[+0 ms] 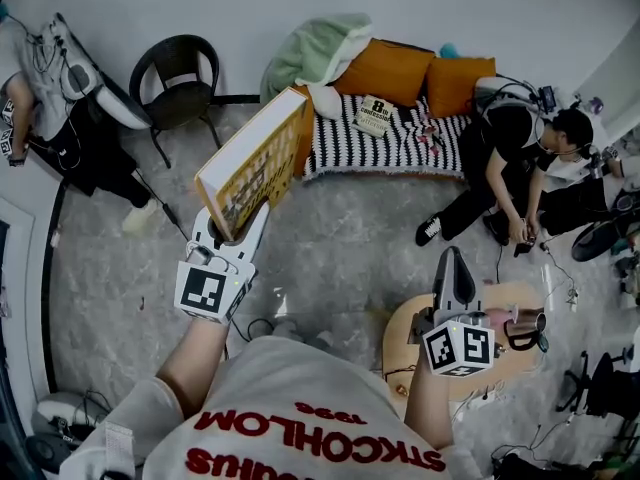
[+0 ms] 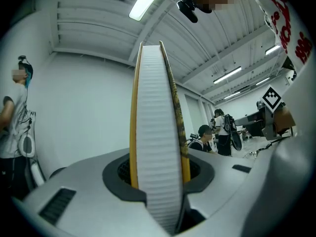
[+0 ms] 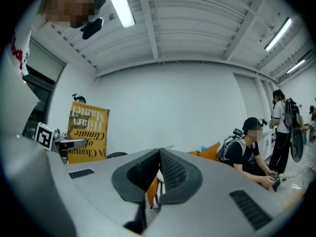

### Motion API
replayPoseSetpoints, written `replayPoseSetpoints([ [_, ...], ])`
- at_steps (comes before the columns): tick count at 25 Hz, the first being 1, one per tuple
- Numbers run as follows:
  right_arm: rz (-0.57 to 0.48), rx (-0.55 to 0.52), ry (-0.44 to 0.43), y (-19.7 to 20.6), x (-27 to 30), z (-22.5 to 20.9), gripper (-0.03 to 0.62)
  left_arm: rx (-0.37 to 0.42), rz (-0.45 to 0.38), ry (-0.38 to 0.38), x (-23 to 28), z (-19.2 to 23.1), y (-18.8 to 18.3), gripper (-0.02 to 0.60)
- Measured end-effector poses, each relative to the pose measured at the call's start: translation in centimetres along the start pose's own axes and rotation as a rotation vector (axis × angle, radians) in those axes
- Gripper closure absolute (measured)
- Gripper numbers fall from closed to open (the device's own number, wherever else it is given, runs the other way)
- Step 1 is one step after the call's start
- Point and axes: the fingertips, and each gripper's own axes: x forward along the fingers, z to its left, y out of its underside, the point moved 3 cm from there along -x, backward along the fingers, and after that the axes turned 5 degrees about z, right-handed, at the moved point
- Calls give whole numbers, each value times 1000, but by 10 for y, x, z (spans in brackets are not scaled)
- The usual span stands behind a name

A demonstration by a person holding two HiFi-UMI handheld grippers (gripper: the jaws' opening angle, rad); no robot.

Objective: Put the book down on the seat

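Note:
My left gripper is shut on a large yellow hardback book, gripping its lower edge and holding it tilted up above the grey floor. In the left gripper view the book's page block stands upright between the jaws of my left gripper, with a pad pressed on each cover. The seat, a low striped couch, lies beyond the book at the back. My right gripper is shut and empty, held over the floor at the right. From the right gripper the book's cover shows at the left.
On the seat are two orange cushions, a green blanket and a smaller book. A person sits on the floor by its right end. A black chair stands at the back left. A round wooden table with a mug is at my right.

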Motion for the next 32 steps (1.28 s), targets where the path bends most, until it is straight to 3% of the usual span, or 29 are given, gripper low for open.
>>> replayPoseSetpoints([
  [6,29,-61,13,4,12,19,569,7,0,-12,3,14,-1,428],
  [13,48,-24,30,14,33,29,569,-11,6,16,12,36,5,430],
  [17,43,-18,38,14,43,32,569,31,37,3,19,42,9,428],
  [24,-6,-17,84,3,66,16,568,35,24,13,46,38,13,429],
  [32,-14,-14,49,-19,123,-25,568,4,20,0,115,34,7,428],
])
